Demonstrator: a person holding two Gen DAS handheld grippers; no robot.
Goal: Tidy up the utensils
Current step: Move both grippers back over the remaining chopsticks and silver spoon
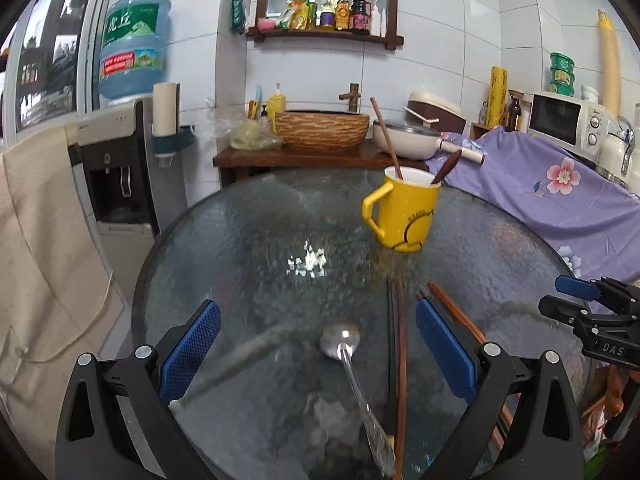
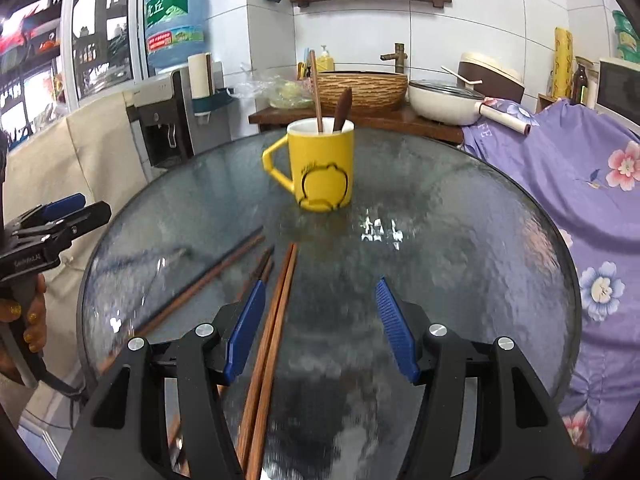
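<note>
- Left wrist view: left gripper [image 1: 318, 350] over round glass table [image 1: 224, 248], jaws spread wide, nothing clamped.
- Metal spoon [image 1: 347, 350] lies flat on the glass between the blue pads [image 1: 192, 348], bowl pointing away from cam, handle running back toward lens. No pad contact seen.
- Dark chopsticks [image 1: 398, 360] lie just right of the spoon, also inside the jaw gap, roughly parallel w/ spoon handle.
- Brown chopsticks [image 1: 460, 312] lie further right, partly hidden behind right pad.
- Yellow mug [image 1: 402, 214] upright farther back on table, handle to the left; holds one long wooden stick and a dark-handled utensil.
- Right gripper [image 1: 588, 304] visible at right edge, side-on.
- Right wrist view: right gripper [image 2: 320, 320] jaws apart, roughly half spread, nothing grasped.
- Brown chopstick pair [image 2: 276, 328] lies on glass inside the gap, close to the left pad [image 2: 248, 328]; contact w/ pad: can't tell. Right pad well clear.
- More chopsticks lie left of that pair, fanned diagonally; blurred.
- Yellow mug [image 2: 320, 168] upright beyond the fingertips, near table centre, same two utensils standing in it.
- Left gripper [image 2: 60, 220] at left edge, held by a hand [image 2: 28, 312].
</note>
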